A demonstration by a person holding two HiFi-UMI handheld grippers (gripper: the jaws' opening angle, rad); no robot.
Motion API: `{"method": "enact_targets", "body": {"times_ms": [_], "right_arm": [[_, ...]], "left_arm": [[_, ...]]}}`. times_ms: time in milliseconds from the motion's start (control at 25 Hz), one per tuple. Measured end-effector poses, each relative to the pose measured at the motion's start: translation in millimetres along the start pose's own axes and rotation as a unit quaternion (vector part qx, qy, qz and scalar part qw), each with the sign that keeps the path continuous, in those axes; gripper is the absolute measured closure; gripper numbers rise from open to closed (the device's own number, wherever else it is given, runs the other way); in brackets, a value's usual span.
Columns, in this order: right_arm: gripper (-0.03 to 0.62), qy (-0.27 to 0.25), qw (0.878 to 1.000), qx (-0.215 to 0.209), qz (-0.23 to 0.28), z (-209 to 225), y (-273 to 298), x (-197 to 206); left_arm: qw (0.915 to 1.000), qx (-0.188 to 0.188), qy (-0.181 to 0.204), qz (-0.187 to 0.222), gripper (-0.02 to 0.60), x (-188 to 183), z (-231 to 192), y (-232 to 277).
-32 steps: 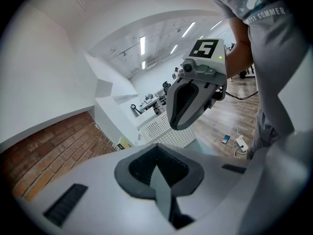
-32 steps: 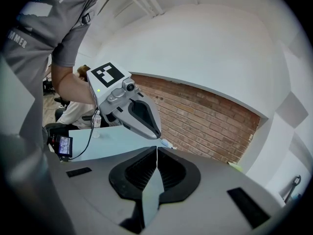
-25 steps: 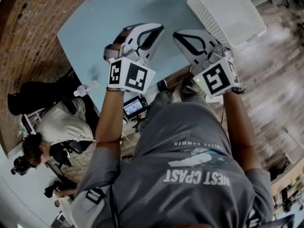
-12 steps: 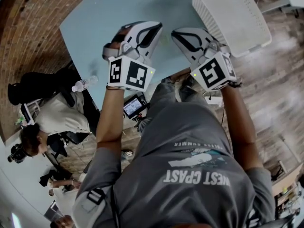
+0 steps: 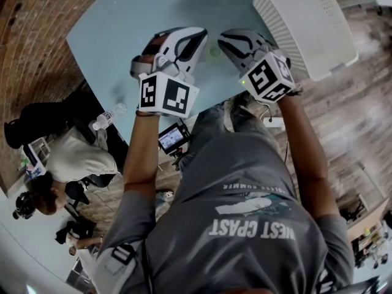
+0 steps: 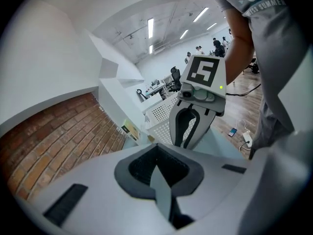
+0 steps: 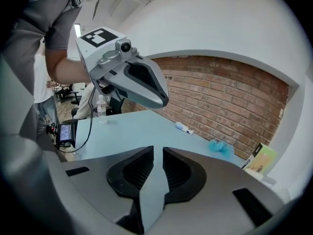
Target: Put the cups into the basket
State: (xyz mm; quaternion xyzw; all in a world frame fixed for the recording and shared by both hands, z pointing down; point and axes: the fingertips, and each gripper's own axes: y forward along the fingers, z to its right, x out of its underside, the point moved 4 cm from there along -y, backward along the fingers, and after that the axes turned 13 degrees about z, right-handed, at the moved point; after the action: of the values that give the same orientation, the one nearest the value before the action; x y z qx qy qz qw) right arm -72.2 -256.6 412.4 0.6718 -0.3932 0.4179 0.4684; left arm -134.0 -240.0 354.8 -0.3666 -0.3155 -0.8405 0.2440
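Observation:
I hold both grippers over the near edge of the light blue table (image 5: pixel 153 11), their tips turned toward each other. The left gripper (image 5: pixel 199 41) (image 6: pixel 157 153) has its jaws closed together with nothing in them. The right gripper (image 5: pixel 228 41) (image 7: pixel 157 153) shows a narrow empty gap between its pads. The white perforated basket (image 5: pixel 306 23) (image 6: pixel 164 114) stands at the table's right end. A small pale green thing (image 5: pixel 214 51) lies between the grippers, too small to identify. A crumpled blue thing (image 7: pixel 220 148) sits far back by the brick wall. No cup shows clearly.
A small white bottle-like item (image 7: pixel 181 127) and a yellow-green box (image 7: pixel 261 158) lie near the brick wall. A water bottle (image 7: pixel 101 106) stands at the table's left corner. A seated person (image 5: pixel 67 158) and a small screen (image 5: pixel 173 138) are beside the table.
The right gripper has moved left and up, closer to the left gripper. The left gripper has stayed in place. The head view has shifted slightly.

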Motion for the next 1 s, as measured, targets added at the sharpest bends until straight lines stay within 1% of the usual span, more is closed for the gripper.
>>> {"method": "enact_targets", "body": {"times_ms": [240, 520, 760, 1000], "right_arm": [[0.517, 0.027, 0.997, -0.026, -0.068, -7, 33, 49], [0.510, 0.042, 0.987, -0.065, -0.141, -18, 54, 97], [0.510, 0.046, 0.980, -0.084, -0.177, -22, 65, 124], [0.514, 0.040, 0.975, -0.086, -0.203, -22, 66, 140]], "left_arm": [[0.9998, 0.015, -0.013, 0.002, 0.580, 16, 1, 3], [0.9996, 0.019, -0.022, 0.005, 0.580, 24, 2, 11], [0.9994, 0.021, -0.027, 0.003, 0.580, 26, 2, 16], [0.9993, 0.024, -0.027, 0.005, 0.580, 23, 8, 25]]}}
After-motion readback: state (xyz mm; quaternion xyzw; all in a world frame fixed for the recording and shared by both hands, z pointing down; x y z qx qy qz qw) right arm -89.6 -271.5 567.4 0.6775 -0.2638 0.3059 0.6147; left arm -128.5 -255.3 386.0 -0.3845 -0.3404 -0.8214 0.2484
